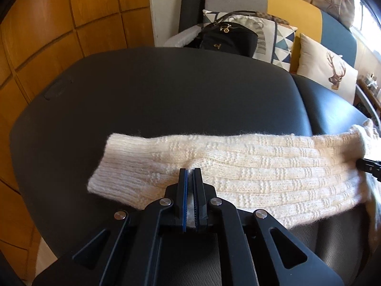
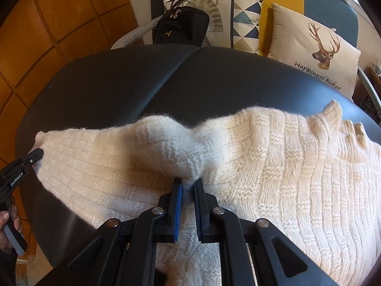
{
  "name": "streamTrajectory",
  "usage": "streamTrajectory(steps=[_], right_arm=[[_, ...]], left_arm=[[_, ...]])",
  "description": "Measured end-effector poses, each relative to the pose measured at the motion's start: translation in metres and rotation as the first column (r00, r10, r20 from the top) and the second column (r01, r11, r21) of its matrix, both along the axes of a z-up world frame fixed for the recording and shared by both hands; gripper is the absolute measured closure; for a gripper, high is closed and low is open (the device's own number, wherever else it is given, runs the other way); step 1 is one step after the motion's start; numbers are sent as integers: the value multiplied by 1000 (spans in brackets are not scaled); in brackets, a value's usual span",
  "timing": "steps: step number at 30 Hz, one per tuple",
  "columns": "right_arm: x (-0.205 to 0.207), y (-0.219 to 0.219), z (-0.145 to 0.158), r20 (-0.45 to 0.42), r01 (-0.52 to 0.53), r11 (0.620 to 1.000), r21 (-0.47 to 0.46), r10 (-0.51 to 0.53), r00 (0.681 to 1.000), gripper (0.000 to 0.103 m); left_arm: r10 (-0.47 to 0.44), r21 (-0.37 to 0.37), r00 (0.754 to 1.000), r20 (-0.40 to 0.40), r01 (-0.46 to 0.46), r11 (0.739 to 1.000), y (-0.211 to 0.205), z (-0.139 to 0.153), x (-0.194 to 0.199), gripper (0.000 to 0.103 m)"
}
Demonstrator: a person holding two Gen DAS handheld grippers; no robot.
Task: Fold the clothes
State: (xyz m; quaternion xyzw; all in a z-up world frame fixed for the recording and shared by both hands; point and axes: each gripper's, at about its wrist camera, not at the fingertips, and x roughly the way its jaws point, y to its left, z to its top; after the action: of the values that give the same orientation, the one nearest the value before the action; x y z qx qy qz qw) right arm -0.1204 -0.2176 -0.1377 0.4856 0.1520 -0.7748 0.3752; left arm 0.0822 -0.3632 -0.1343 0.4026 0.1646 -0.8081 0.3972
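Cream knit sweater (image 1: 250,166) stretches across the lower middle of the left wrist view, lying flat on the black leather seat (image 1: 166,90), its cuff end pointing to the left of the frame. Left gripper (image 1: 190,170) comes up from the bottom centre, jaws nearly together, with a thin pinch of knit caught between the blue pads (image 1: 183,202) at the sleeve's near edge. At the far right edge of that frame the black tip of the right gripper (image 1: 369,168) pokes in against the fabric.

Over to the right wrist view: the sweater (image 2: 285,166) fills the lower right and middle, and the right gripper (image 2: 188,182) at bottom centre has its jaws pulled in tight on a raised fold of knit, the wool bunching into a hump just above the fingertips. The ribbed collar (image 2: 333,112) stands up at the right. At the left edge the left gripper (image 2: 35,153) touches the sleeve, and a hand (image 2: 9,224) on its handle shows in the lower left corner.

Behind the seat, upper frame: a black bag (image 2: 178,26), a triangle-print cushion (image 2: 245,23) and a deer cushion (image 2: 316,50) against the sofa back. Wood panelling (image 2: 47,35) fills the left side.
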Motion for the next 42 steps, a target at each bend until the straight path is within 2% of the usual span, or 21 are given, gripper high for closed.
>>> streamTrajectory(steps=[7,12,14,16,19,24,27,29,32,35,39,42], right_arm=[[-25,-29,2,17,45,998,-41,-44,999,96],[-42,-41,1,87,69,993,-97,-60,994,96],[-51,-34,1,162,81,987,-135,-59,985,82],[-56,-18,4,194,104,981,-165,-71,978,81],[-49,11,12,178,111,978,-174,-80,981,80],[-16,59,34,72,66,984,-163,-55,996,74],[5,79,46,-29,27,991,-129,-31,999,65],[17,87,45,-65,9,996,-88,-15,998,55],[29,96,40,-70,5,998,-58,-9,997,55],[26,104,40,-42,25,997,-78,-28,999,55],[11,108,46,0,89,988,-123,-90,996,55],[-4,105,51,8,115,983,-142,-115,993,55]], left_arm=[[32,-83,999,21,-30,996,-25,17,-20,100],[28,-113,1000,10,-27,993,-30,28,-31,100],[3,-107,1000,12,-2,994,-28,29,-34,96],[-18,-81,1000,17,19,997,-29,26,-35,96],[-24,-15,1000,2,24,1000,-29,20,-17,95],[63,122,998,-29,-59,991,-33,6,35,94],[117,190,990,-75,-101,977,-36,2,65,94],[130,204,985,-114,-105,973,-37,8,74,94],[140,218,976,-167,-102,971,-40,17,83,94],[80,173,984,-160,-52,984,-35,30,65,93],[-40,103,995,-97,50,993,-20,36,19,92],[-111,107,992,-64,118,987,-11,29,-18,90]])
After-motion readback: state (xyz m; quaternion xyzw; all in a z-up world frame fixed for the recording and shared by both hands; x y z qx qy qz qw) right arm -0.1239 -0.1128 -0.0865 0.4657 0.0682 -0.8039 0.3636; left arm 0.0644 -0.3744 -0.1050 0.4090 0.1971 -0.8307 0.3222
